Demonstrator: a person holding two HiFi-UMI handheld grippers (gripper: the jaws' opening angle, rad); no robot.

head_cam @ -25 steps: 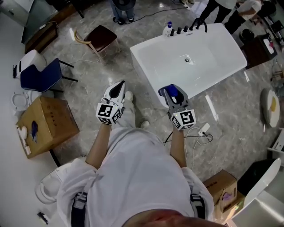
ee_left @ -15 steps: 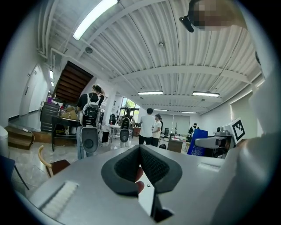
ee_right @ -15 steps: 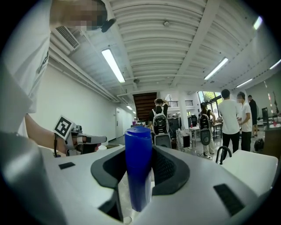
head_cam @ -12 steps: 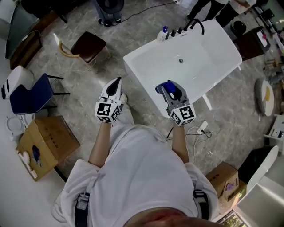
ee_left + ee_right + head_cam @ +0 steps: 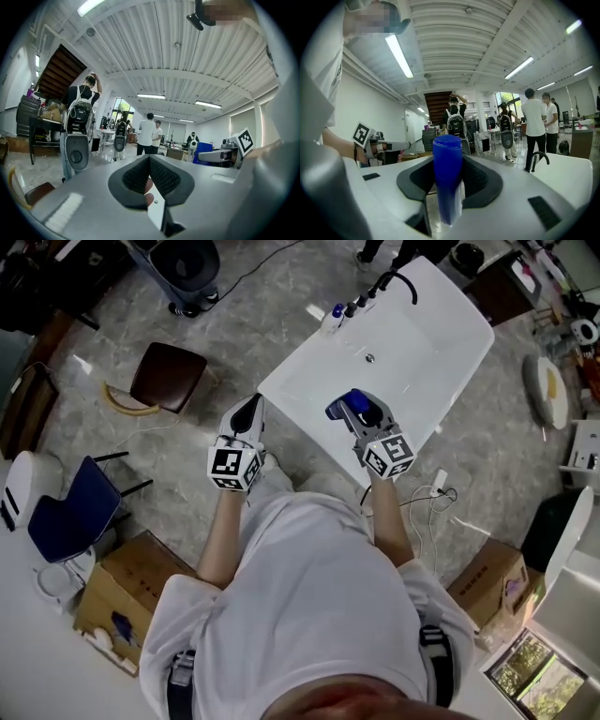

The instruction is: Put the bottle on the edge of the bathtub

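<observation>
A blue bottle stands upright between the pads of my right gripper, which is shut on it. In the right gripper view the bottle fills the middle of the jaws. The gripper hovers over the near end of the white bathtub, inside its rim. My left gripper is shut and holds nothing, just left of the tub's near corner. In the left gripper view its pads meet in a line. A black faucet curves over the tub's far end.
A small white bottle with a blue cap and dark tap knobs sit on the tub's far edge. A brown stool, a blue chair and cardboard boxes stand left. A cable with a power strip lies right. Several people stand beyond.
The person has stepped closer to the tub. My right gripper with the bottle now hangs over the tub's near end, and the left gripper is beside its corner. Both grips look unchanged.
</observation>
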